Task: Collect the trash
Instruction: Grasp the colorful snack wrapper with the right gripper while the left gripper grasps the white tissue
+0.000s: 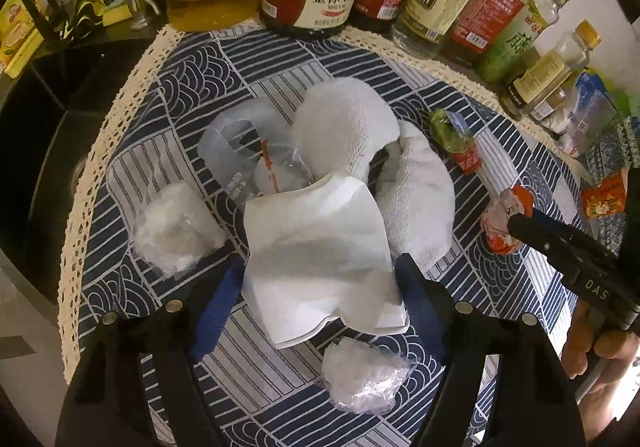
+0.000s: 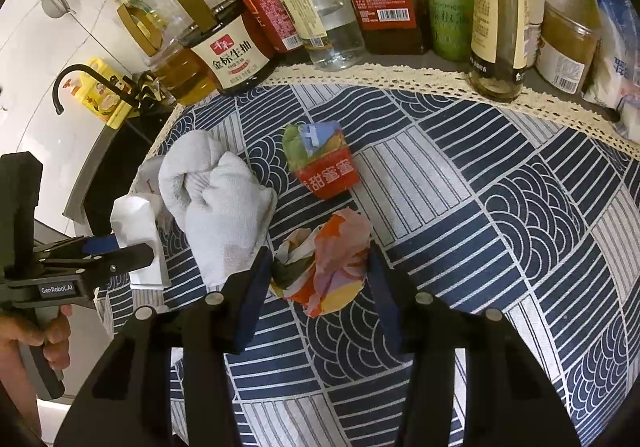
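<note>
Black jaws with blue pads fill the bottom of both wrist views. Between the left gripper (image 1: 320,283) pads sits a folded white paper napkin (image 1: 320,247), lying on the blue patterned tablecloth (image 1: 400,59) in front of a rolled white towel (image 1: 360,127). It looks light and limp, so it should crush rather than resist; a pinch across its middle, where the layers are thickest, seems the safest hold. The left jaws stand wide, one on each side of the napkin. They appear to touch its edges, though I cannot be sure they press on it.

The right gripper (image 2: 318,267) straddles a crumpled orange and pink wrapper (image 2: 324,267) near the middle of the cloth, just below a red snack packet (image 2: 320,163). Its pads meet both sides of the wad, which bulges between them, so I judge it clamped. Crinkly and springy, the wrapper could slip if held by an edge.

Two balls of clear plastic film (image 1: 176,231) lie beside the napkin, not yet collected.
</note>
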